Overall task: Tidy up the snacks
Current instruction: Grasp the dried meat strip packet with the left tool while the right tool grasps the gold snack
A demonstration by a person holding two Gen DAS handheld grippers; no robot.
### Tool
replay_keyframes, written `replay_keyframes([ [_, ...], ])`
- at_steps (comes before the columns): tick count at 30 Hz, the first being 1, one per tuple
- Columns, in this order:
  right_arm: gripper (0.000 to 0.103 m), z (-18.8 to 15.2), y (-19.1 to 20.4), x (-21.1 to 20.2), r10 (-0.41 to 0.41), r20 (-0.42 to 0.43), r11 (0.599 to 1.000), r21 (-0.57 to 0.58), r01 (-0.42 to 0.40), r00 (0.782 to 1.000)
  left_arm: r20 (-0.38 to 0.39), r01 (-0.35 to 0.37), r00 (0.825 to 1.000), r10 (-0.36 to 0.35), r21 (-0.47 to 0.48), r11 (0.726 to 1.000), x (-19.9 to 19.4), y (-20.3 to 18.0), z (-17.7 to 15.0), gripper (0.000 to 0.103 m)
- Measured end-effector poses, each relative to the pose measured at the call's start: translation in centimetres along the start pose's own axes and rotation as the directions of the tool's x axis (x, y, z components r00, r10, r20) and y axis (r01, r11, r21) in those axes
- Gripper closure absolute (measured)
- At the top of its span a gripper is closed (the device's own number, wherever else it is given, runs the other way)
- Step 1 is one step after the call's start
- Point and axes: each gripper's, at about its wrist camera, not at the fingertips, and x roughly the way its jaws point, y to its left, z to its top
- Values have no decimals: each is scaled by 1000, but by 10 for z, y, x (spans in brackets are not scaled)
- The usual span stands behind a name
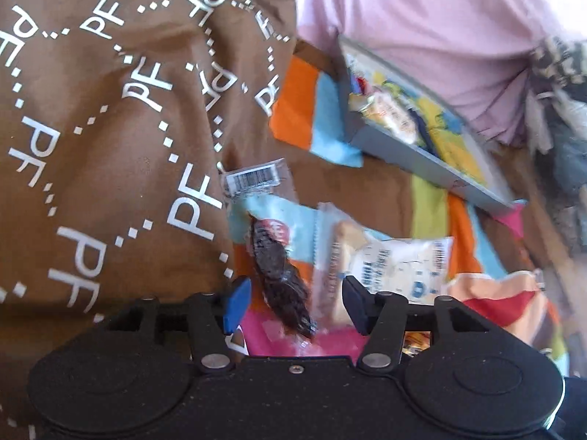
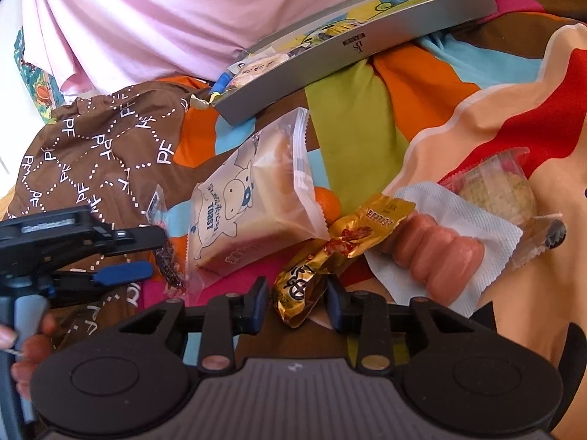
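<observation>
Black left tongs, blue pad, silver pivot screws; right tongs black, grey ribbed housing.

Toast packet showing clear glossy plastic film. Gold wrapper gleaming like crinkled foil. Tray looking matt grey, possibly card or metal. Bedspread lying as soft matt cloth. Sausage pack shining smooth.

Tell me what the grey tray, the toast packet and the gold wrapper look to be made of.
Grey tray: probably coated cardboard with a matte finish, judging by its thin flat walls and printed mark.
Toast packet: clear and frosted plastic film, glossy, with a crimped zigzag edge.
Gold wrapper: crinkled metallised foil or film, with bright reflections.
</observation>
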Motion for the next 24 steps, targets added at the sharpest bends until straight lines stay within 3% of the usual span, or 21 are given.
replay_keyframes([
  [3, 66, 0, 1, 0, -1, 1, 1000, -5, 1, 1000, 0, -28, 1000, 28, -14, 1000, 10, -2, 2, 35],
  [7, 65, 0, 2, 1, -1, 1, 1000, -10, 1, 1000, 11, -48, 999, 47, 24, 999, 18, -7, 2, 34],
  [8, 65, -1, 2, 1, -2, 2, 1000, -14, 2, 1000, 18, -47, 999, 47, 25, 999, 18, -6, 2, 37],
  [9, 65, -1, 2, 1, -2, 4, 1000, -17, 3, 1000, 25, -53, 998, 53, 19, 998, 18, -4, 2, 48],
  [13, 67, 0, 3, -1, 3, 1, 1000, -24, -3, 1000, 59, -33, 998, 35, -34, 999, 11, 5, 0, 50],
  [24, 72, 0, 13, -29, -27, -11, 985, -173, 25, 1000, 70, 20, 997, -15, -63, 998, -15, 4, -10, 54],
])
